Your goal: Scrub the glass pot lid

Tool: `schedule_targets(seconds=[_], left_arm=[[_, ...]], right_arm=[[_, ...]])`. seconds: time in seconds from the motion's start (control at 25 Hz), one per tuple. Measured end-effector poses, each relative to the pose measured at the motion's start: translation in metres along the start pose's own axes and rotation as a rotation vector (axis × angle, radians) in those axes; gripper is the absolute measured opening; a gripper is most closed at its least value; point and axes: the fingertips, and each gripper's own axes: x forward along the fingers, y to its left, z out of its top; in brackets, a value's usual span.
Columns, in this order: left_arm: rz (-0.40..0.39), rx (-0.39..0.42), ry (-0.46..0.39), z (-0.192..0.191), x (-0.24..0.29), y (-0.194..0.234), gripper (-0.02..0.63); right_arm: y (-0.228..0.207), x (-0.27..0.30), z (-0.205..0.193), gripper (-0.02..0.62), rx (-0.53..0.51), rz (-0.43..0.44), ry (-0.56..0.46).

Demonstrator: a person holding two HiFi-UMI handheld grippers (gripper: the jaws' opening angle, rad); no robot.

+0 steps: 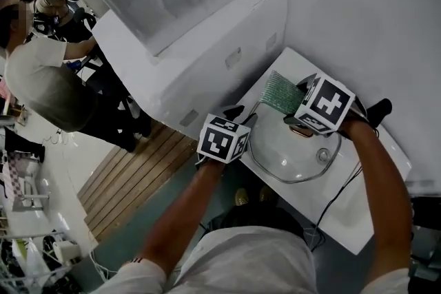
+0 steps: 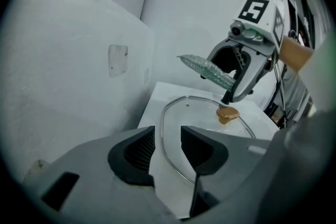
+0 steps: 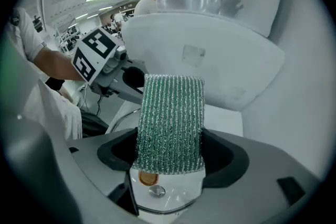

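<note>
On the white counter (image 1: 358,213) the glass pot lid (image 1: 293,151) is laid flat, knob (image 2: 227,114) up. Scrubbing is judged not begun: the green scouring pad (image 3: 170,118), clamped in the right tool (image 3: 169,150), is held clear above. Left tool (image 2: 168,141) jaws are parted, empty, by the rim. White panels (image 1: 207,72) behind; workroom beyond.

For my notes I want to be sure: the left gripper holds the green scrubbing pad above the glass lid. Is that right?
No, the hand is wrong. The right gripper holds the green scrubbing pad above the glass lid, as the right gripper view shows. The left gripper grips nothing; its jaws stand open.
</note>
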Motion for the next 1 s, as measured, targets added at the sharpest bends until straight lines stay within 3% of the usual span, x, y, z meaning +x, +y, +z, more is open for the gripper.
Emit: schedule_targets(seconds=[0.52,0.8,1.0], left_arm=[[-0.019,-0.030,0.140,-0.028,0.023,0.001,0.160],[-0.051,-0.069,0.146,-0.029,0.024,-0.002,0.138],[-0.065,-0.084,0.130,-0.029,0.024,-0.002,0.118]], right_arm=[[-0.018,0.057,-0.014,0.348,0.002,0.157,0.258],[-0.008,0.081,-0.020,0.348,-0.049,0.247,0.394],[-0.004,0.091,-0.023,0.348,-0.035,0.279,0.422]])
